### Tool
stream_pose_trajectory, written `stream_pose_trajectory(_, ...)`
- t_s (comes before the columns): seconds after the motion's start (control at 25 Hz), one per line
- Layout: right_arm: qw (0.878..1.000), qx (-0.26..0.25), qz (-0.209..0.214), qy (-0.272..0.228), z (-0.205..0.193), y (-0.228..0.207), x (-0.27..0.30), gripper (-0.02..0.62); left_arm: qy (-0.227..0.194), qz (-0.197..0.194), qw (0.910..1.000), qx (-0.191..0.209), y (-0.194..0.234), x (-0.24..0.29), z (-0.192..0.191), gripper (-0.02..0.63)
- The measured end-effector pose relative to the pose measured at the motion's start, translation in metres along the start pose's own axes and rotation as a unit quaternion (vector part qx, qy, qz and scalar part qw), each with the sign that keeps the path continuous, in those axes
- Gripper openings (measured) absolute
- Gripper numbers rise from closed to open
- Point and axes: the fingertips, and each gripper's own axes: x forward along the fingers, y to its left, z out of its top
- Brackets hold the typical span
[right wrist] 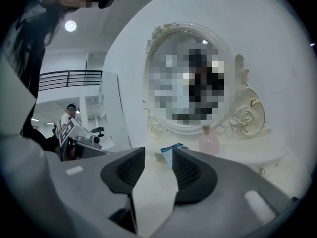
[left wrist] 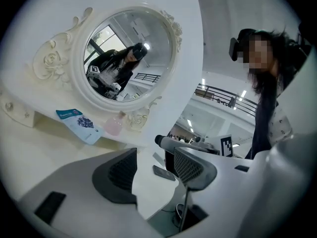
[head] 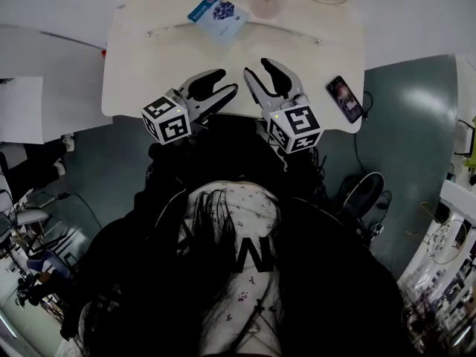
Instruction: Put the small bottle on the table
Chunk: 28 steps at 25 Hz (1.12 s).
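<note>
A small pink bottle (head: 266, 3) stands upright at the back of the white dressing table (head: 149, 65), just under the mirror; it also shows in the left gripper view (left wrist: 114, 125) and the right gripper view (right wrist: 209, 141). My left gripper (head: 223, 82) and right gripper (head: 256, 67) hover side by side over the table's front middle, well short of the bottle. Both stand open with nothing between their jaws.
A blue-and-white sachet (head: 216, 15) lies left of the bottle. A black phone (head: 345, 99) rests near the table's right front corner. An oval mirror (left wrist: 126, 53) in an ornate white frame rises behind the table. Cables and a round base (head: 366, 192) lie on the floor at right.
</note>
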Motion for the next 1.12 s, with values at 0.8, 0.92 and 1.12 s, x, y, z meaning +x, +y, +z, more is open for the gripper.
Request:
stream_pose_trajectory(0.8,0.999,0.008,-0.01,-0.042,-0.009,0.084,-0.014,0.16,0.0,-0.005,0.9985,0.055,-0.032,-0.081,-0.01,0.041)
stream_pose_trajectory(0.92,0.999,0.003,-0.005,-0.039,-0.02,0.123,-0.003,0.159,0.003,0.007,0.9983,0.058,-0.021,-0.12,-0.016,0.029)
stream_pose_trajectory(1.12,0.999,0.0,-0.012,-0.034,-0.036,0.187,-0.013,0.158,0.003,0.001,0.9982,0.059,-0.034,-0.178,-0.032,0.028)
